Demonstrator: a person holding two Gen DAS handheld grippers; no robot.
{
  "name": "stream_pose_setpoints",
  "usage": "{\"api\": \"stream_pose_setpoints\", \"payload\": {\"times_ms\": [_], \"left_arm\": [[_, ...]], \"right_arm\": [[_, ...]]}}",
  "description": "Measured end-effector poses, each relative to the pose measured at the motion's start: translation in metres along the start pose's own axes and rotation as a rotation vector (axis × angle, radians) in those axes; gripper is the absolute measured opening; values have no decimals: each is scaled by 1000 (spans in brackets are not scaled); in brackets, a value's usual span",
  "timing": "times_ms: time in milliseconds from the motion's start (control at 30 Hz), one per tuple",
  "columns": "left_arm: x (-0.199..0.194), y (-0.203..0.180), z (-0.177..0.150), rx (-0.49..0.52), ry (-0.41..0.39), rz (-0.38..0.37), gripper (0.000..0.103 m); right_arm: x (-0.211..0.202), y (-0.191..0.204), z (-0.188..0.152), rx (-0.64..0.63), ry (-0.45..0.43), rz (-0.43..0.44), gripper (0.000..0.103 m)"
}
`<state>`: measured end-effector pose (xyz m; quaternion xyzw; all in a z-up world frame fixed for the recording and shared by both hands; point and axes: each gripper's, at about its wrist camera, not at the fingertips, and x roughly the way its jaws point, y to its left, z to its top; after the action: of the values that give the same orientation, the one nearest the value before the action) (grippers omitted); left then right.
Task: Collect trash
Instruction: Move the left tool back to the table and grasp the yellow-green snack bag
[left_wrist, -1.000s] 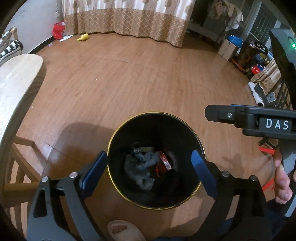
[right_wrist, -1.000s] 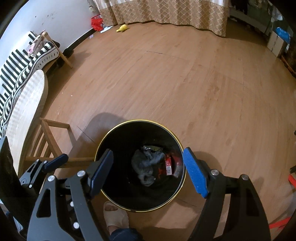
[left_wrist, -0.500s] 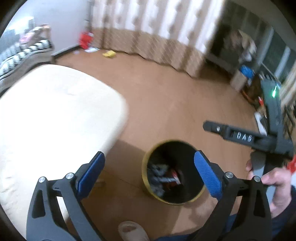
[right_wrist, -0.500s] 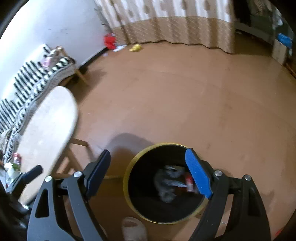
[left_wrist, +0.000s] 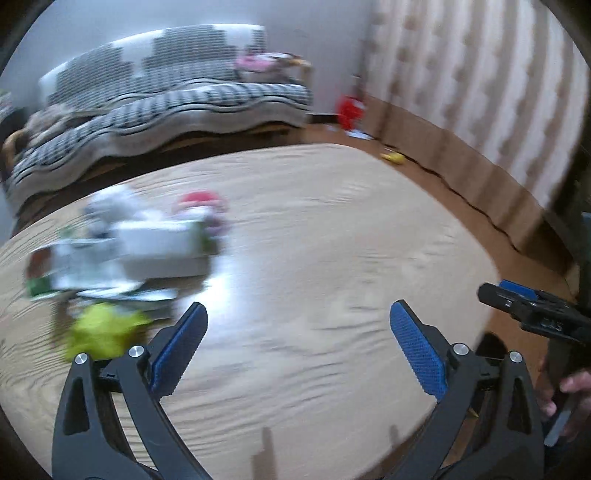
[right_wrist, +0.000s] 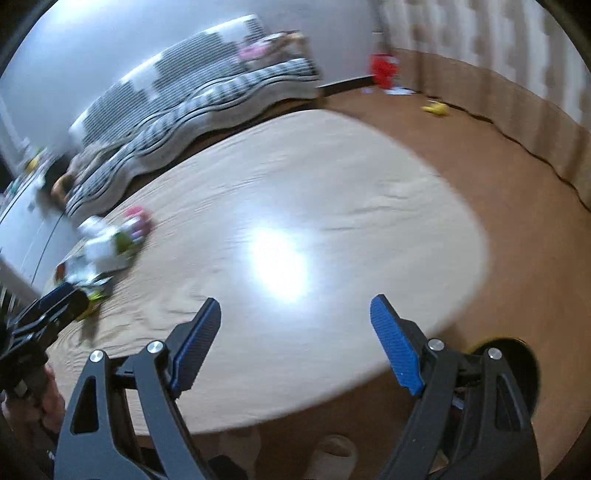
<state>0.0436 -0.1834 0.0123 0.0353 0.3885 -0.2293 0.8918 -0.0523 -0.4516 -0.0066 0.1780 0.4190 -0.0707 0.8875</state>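
A blurred pile of trash (left_wrist: 122, 254) lies on the left of the light wooden table (left_wrist: 332, 240): white and green packaging, a red-topped item (left_wrist: 201, 201) and a yellow-green crumpled piece (left_wrist: 103, 332). The pile also shows in the right wrist view (right_wrist: 107, 247). My left gripper (left_wrist: 297, 343) is open and empty above the table, right of the yellow-green piece. My right gripper (right_wrist: 295, 339) is open and empty over the table's near edge. The black gold-rimmed bin (right_wrist: 517, 365) stands on the floor, partly hidden behind my right gripper.
A striped sofa (left_wrist: 166, 107) stands behind the table. A curtain (left_wrist: 480, 92) hangs at the right. A red object (right_wrist: 382, 70) and a yellow toy (right_wrist: 436, 109) lie on the wooden floor. A foot (right_wrist: 332, 452) is below the table edge.
Both grippers have swung up and left, away from over the bin to the table. The table and the trash pile have come into view; the bin has dropped to the right wrist view's lower right.
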Motion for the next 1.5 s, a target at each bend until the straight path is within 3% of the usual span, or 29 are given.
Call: {"api": "stream_pose_setpoints", "payload": {"times_ms": [233, 433, 633, 767, 1000, 1133, 1333, 1367, 1400, 1467, 1500], "left_arm": [[-13, 99, -12, -105, -15, 144, 96], [11, 138, -12, -136, 26, 154, 96], [35, 152, -24, -97, 54, 141, 93], [24, 158, -28, -77, 26, 114, 66], [-20, 174, -43, -99, 16, 83, 62], [-51, 205, -54, -194, -10, 68, 62], [-59, 241, -63, -312, -17, 101, 63], [-58, 245, -63, -318, -11, 109, 63], [-57, 246, -64, -320, -8, 116, 63], [-58, 249, -65, -322, -9, 115, 63], [-59, 250, -65, -322, -12, 112, 63]], "right_arm": [[47, 118, 13, -128, 64, 111, 80], [86, 195, 15, -225, 112, 165, 80], [115, 226, 14, -248, 154, 181, 80], [129, 239, 14, -258, 175, 189, 80], [149, 267, 9, -343, 197, 195, 80], [158, 292, 2, -460, 172, 166, 80], [175, 321, -4, -613, 136, 129, 79], [178, 323, -6, -632, 146, 125, 75], [178, 324, -8, -640, 150, 135, 62], [172, 327, -11, -660, 158, 161, 22], [168, 327, -13, -672, 160, 171, 17]]}}
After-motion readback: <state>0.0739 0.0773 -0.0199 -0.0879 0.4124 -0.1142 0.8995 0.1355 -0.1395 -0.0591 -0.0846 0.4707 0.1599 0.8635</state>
